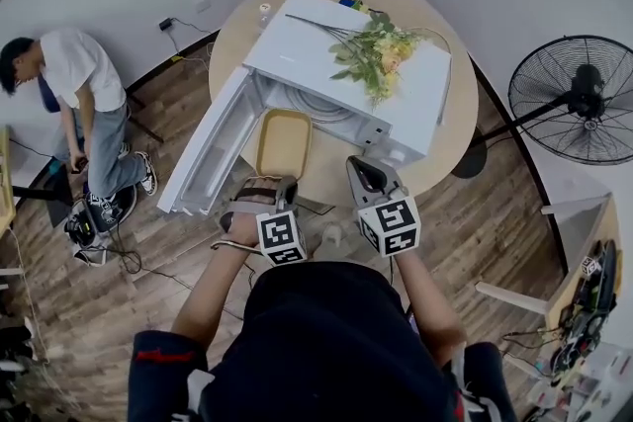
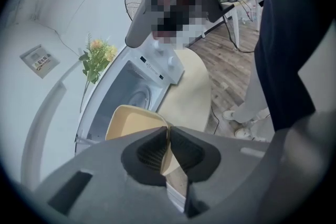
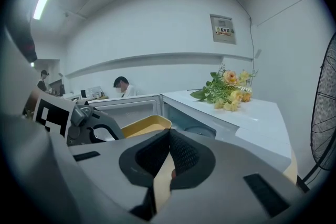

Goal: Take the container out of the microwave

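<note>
Flowers (image 1: 376, 49) lie on the white microwave (image 1: 316, 54), which sits on a round table (image 1: 447, 141). Its door (image 1: 203, 158) is swung open to the left, and a fan (image 1: 579, 99) stands to the right. The container (image 1: 284, 141) is just in front of the open cavity. The left gripper (image 1: 281, 185) is clamped on its near rim. The right gripper (image 1: 364, 175) hovers just beside, its jaws seemingly together and empty.

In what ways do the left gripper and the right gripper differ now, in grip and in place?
The left gripper is shut on the near rim of the yellow container; the right gripper is shut on nothing. The left gripper is before the cavity of the open microwave; the right gripper is further right, by the microwave's front corner, above the round table. Both face the microwave.
</note>
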A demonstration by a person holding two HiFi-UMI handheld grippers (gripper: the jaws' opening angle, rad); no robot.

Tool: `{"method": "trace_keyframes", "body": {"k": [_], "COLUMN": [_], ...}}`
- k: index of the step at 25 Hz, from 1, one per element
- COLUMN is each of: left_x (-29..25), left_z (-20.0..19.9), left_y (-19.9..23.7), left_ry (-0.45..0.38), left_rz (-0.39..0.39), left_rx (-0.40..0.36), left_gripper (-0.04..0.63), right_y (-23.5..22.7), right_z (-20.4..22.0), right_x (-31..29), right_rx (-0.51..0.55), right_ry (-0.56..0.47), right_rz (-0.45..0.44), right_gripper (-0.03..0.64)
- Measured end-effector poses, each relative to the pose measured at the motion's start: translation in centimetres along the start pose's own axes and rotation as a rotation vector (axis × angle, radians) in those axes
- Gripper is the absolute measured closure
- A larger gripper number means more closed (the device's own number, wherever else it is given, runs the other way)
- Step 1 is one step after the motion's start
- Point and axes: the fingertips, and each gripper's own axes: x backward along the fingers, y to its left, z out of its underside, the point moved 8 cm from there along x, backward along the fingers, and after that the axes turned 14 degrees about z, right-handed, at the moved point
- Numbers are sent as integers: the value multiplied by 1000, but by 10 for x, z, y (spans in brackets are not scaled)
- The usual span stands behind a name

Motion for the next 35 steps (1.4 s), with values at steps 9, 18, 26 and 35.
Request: {"method": "trace_keyframes", "body": {"k": [9,18,26,35], "left_x": [17,22,26,26], "left_z": [11,22,24,23], "left_y": [-18,-17,-16,-23], "left_ry": [-17,-16,-14,-13], "left_rz": [-16,-29,-36,-31], "left_rx": [73,102,114,118], "left_gripper": [561,561,561,561], "right_y": [7,16,19,22], "right_z": [-1,2,2,5], "right_x": [-3,-7,-8,-4], "right_rx": [3,21,29,30], "right_ry": [-9,-1,-3,-3], "right_rz": [-14,-28,-27,-27], "right_gripper": [617,617,617,617]}}
